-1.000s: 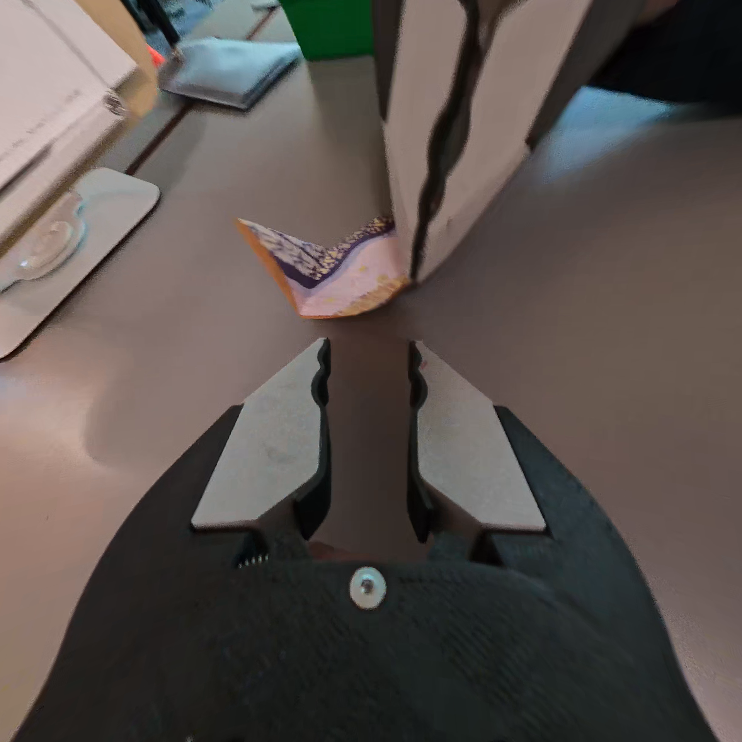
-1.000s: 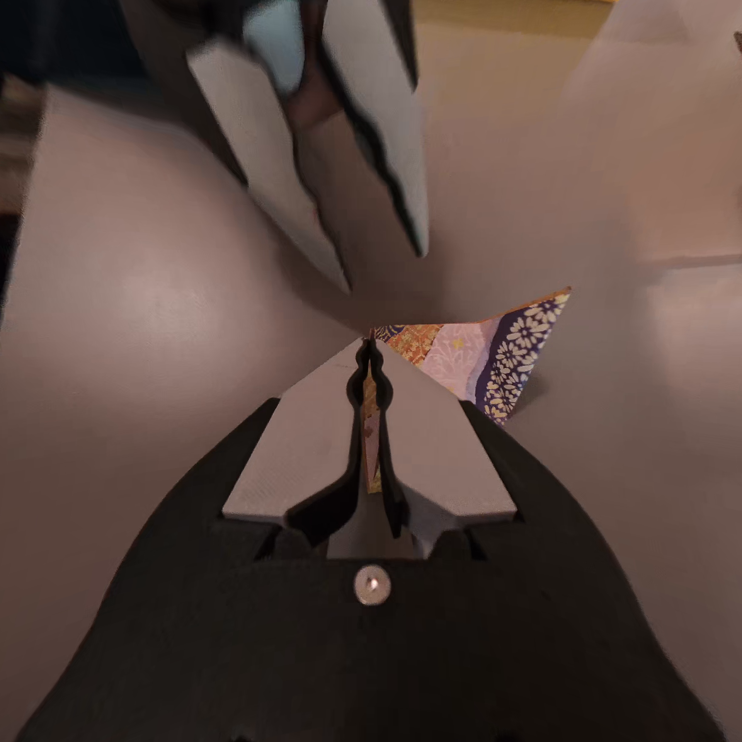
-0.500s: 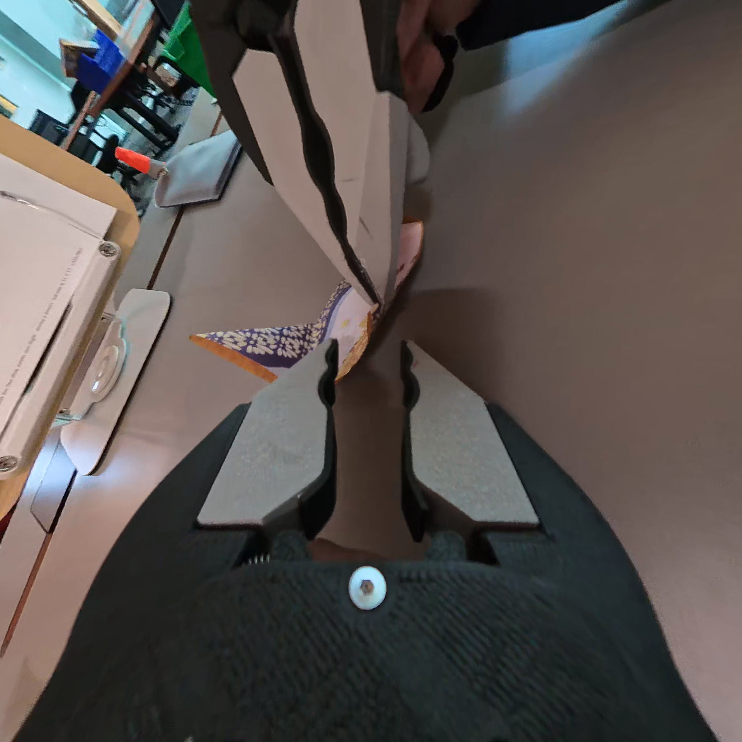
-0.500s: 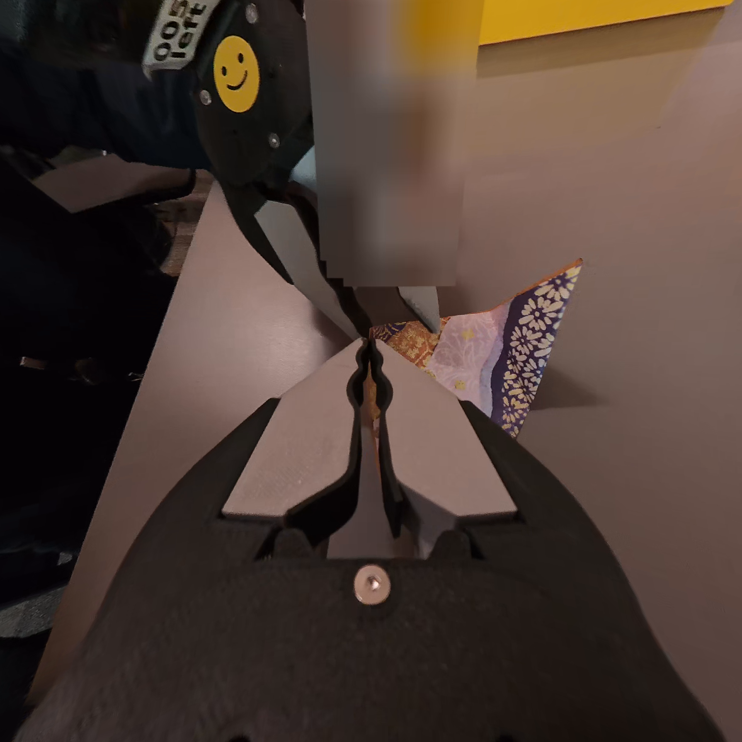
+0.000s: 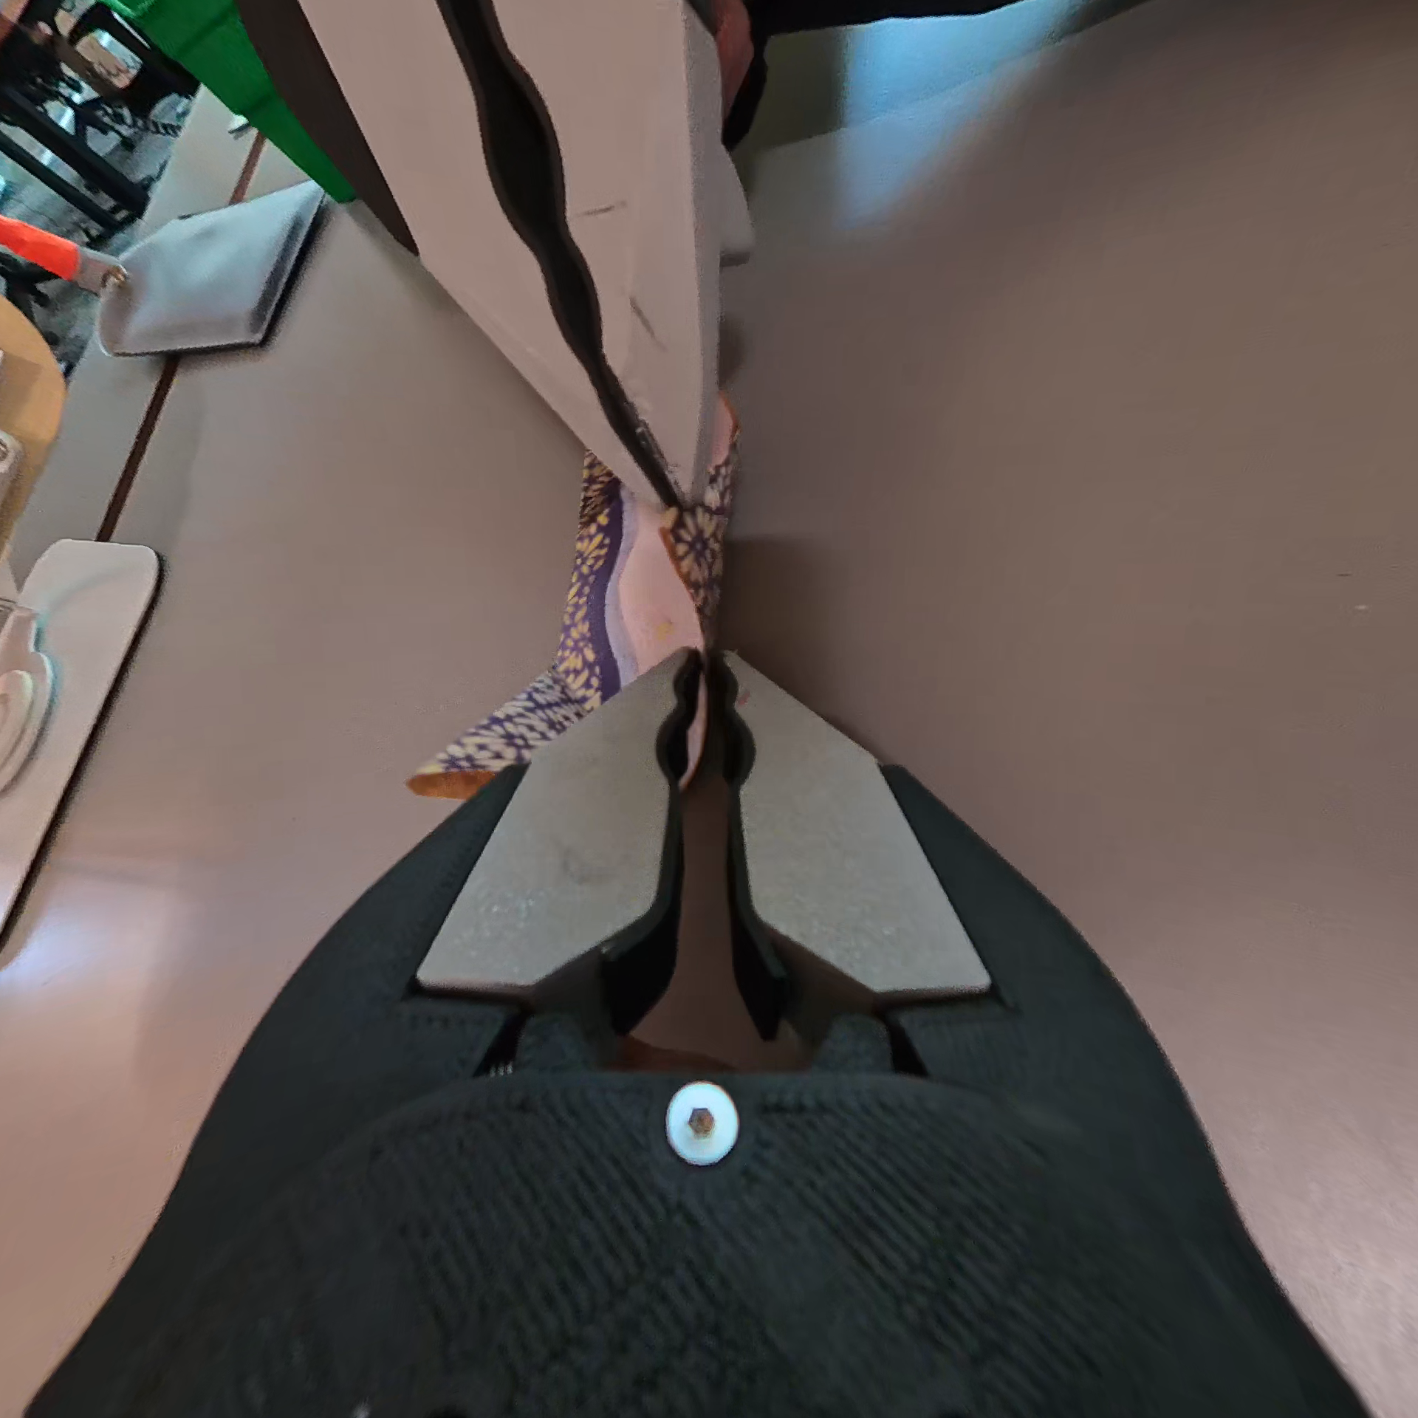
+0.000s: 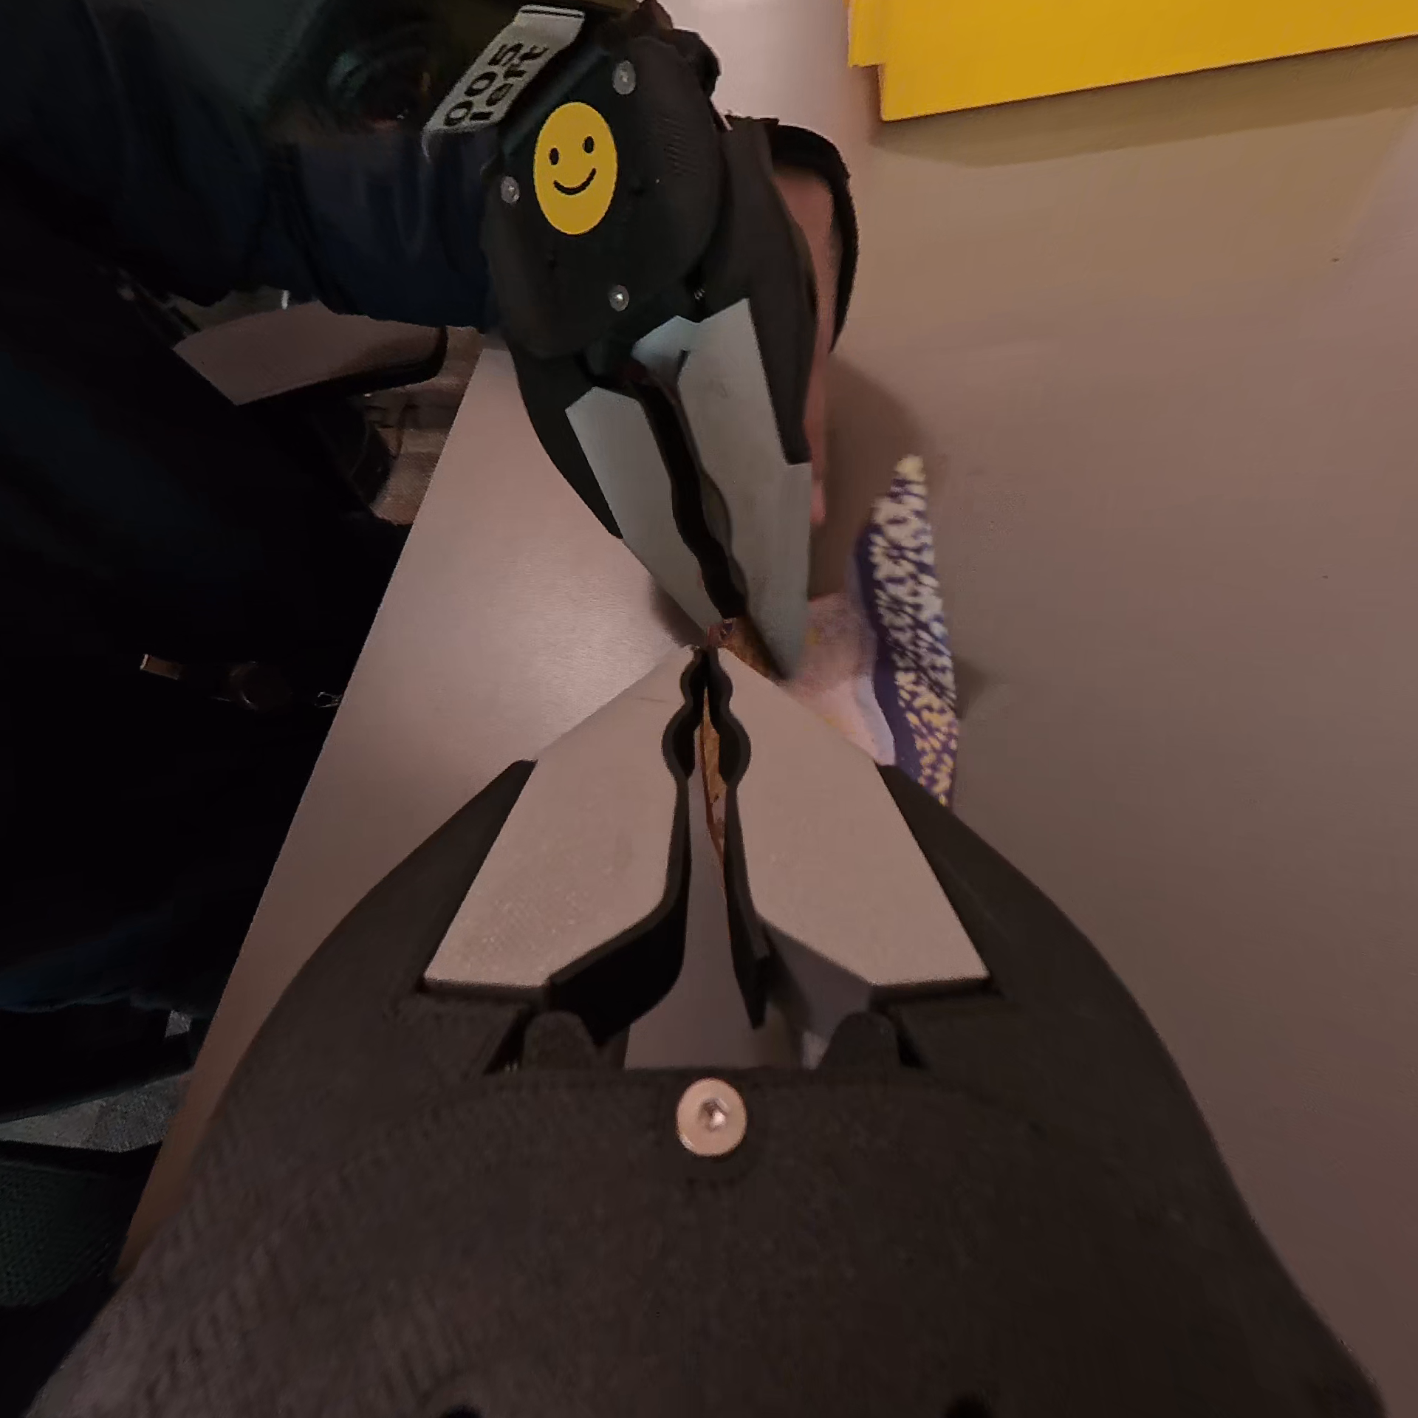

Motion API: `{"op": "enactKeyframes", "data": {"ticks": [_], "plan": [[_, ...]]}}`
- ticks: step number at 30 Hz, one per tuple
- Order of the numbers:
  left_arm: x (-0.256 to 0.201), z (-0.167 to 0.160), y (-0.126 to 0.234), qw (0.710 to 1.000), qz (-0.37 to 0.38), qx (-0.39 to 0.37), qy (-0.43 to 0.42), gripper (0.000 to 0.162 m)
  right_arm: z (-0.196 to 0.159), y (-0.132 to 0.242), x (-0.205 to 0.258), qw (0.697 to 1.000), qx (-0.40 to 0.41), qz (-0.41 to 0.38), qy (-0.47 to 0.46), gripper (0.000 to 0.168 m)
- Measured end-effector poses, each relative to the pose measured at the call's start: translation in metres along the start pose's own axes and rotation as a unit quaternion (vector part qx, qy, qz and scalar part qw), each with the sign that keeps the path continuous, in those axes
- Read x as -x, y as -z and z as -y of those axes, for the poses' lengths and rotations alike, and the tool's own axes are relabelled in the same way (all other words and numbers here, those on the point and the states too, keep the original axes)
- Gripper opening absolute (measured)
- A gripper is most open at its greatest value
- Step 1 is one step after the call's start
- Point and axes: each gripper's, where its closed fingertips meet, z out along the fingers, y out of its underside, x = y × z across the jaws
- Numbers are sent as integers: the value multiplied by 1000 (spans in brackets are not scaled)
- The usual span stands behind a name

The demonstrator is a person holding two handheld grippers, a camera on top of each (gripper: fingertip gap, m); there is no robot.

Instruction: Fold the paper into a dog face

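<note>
Your left gripper has its jaws pinching the near edge of the patterned origami paper. Your right gripper pinches its opposite edge, holding the sheet upright just above the brown worktop.

Grey-brown tabletop, lit with soft glare. Green bin and grey folded cloth at far edge; yellow panel beyond.
</note>
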Motion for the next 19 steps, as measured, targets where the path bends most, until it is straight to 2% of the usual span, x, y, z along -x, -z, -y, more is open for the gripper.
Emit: {"op": "enactKeyframes", "data": {"ticks": [4,8,10,17,19], "plan": [[1,-2,0,1000,-12,4,29,0,-2,5,-18,999,-1,-39,-29,0],[1,-8,-3,998,-28,26,55,9,-10,4,-35,995,17,-80,-55,0],[1,-8,-3,998,-28,25,54,9,-14,2,-41,993,29,-96,-63,0],[0,-8,-3,997,-41,25,65,7,-13,-5,-46,990,35,-115,-71,0],[1,-7,-3,997,-35,23,64,14,-15,-7,-50,988,38,-123,-79,0]]}}
